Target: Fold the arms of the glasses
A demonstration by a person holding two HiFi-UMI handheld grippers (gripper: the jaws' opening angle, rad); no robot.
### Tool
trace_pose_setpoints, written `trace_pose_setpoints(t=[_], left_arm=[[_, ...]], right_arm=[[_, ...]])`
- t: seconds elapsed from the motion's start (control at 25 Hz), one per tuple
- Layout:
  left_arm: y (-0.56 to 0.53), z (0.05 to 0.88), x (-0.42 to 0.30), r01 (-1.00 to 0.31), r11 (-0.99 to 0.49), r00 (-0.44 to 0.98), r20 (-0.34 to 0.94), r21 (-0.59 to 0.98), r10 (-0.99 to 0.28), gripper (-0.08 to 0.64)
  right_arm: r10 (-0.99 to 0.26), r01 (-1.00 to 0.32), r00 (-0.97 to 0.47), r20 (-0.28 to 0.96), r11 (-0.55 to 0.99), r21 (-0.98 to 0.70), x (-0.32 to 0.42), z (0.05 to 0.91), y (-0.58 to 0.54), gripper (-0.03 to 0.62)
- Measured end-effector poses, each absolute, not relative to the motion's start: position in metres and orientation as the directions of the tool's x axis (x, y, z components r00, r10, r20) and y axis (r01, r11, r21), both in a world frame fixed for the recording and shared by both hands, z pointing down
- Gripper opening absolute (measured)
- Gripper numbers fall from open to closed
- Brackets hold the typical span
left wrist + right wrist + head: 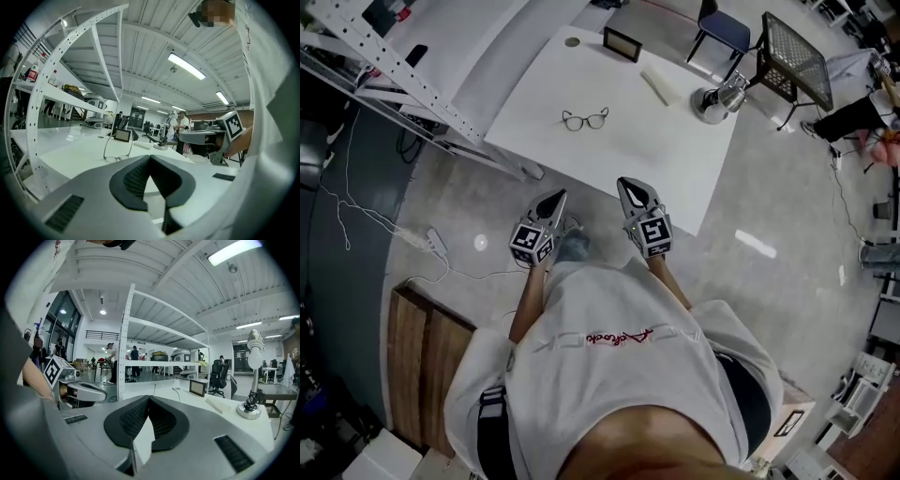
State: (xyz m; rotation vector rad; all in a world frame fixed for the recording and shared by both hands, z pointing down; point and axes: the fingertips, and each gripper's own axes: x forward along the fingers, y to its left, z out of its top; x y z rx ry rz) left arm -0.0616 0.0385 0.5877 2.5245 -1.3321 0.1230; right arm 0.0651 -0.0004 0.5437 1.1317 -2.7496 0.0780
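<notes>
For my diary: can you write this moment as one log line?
glasses: arms open, on table, untouched | left tongs: shut, empty | right tongs: shut, empty

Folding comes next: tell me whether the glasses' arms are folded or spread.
Spread. In the left gripper view both arms of the glasses run straight back from the lenses, not across them.
</notes>
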Motion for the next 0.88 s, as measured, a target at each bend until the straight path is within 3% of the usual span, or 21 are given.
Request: trace_pose_setpoints(t=[0.88], left_arm=[[-0.088, 0.59, -0.13, -0.72, -0.638, 0.691, 0.201, 0.272, -0.694, 0.012]], right_arm=[[-0.77, -0.789, -0.59, 0.243, 0.613, 0.027, 0.015, 0.544, -0.11, 0.008]])
